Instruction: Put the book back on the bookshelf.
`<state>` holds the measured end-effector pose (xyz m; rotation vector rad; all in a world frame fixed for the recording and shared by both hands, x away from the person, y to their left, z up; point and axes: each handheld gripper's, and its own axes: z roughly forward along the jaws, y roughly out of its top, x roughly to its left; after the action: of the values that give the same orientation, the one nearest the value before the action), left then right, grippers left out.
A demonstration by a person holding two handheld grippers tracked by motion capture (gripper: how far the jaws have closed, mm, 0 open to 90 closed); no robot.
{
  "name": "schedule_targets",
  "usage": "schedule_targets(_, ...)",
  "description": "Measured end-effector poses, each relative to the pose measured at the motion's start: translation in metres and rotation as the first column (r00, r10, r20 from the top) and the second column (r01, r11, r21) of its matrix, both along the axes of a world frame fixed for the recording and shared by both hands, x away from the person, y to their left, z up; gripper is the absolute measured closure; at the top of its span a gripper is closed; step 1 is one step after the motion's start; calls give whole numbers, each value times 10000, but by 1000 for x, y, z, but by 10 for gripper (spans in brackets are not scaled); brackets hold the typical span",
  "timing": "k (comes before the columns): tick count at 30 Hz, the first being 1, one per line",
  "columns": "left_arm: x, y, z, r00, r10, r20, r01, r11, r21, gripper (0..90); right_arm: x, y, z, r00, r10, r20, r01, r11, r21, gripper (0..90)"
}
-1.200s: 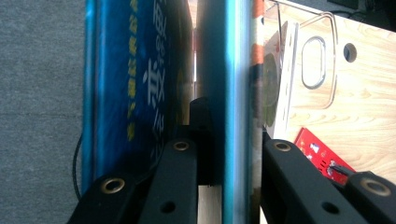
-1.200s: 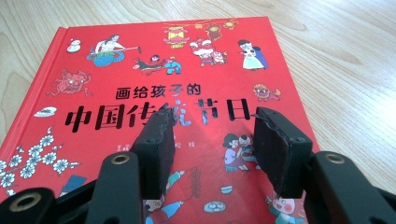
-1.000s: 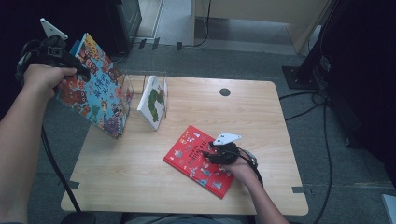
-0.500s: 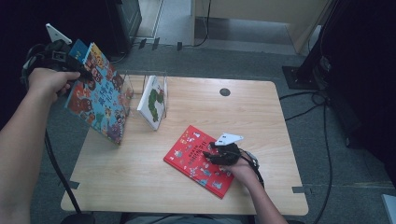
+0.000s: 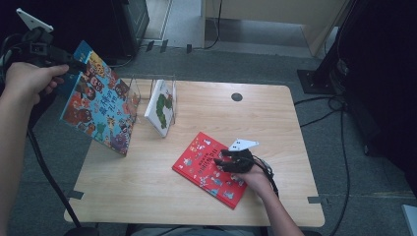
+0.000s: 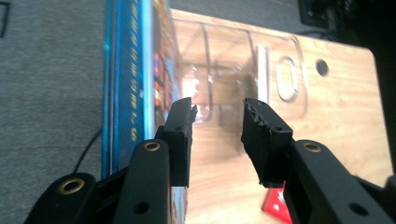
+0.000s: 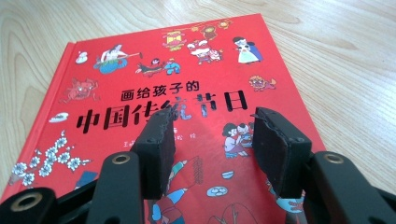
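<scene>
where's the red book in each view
High view: the red book lies flat on the table, right of centre, near the front edge.
Left gripper view: its red corner sits at the bottom edge, right of centre.
Right gripper view: its cover spreads across the middle.
Shared landmark: the light wooden table beneath it.

Wooden table — red book flat near front edge, clear acrylic rack w/ a book at back-left.
</scene>
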<state>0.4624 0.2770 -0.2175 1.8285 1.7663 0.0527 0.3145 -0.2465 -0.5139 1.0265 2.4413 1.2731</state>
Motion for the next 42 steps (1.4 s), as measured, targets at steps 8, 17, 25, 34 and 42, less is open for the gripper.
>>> schedule_targets(8, -14, -18, -16, 9980, -630, 54, 632, 9962, -593, 617, 0, -4, 2, 9998, -28, -213, 27, 10000, -25, 485)
schedule_targets(17, -36, -31, -23, 9960, -889, 10, 888, 9942, -608, 589, 6, -13, 9, 9997, -66, -240, 68, 9999, 87, 491)
schedule_targets(25, -55, -51, -51, 9916, -1277, -179, 1269, 9910, -422, 567, 11, -21, 17, 9992, -322, -222, 327, 9992, 222, 492)
schedule_targets(34, -75, -77, -78, 9835, -1810, 75, 1811, 9831, -258, 558, -2, -38, 15, 9994, -189, -305, 186, 9998, -123, 494)
schedule_targets(42, -81, -105, -122, 9717, -2358, -114, 2353, 9713, -360, 556, -2, -48, 10, 9976, -473, -501, 467, 9988, -122, 500)
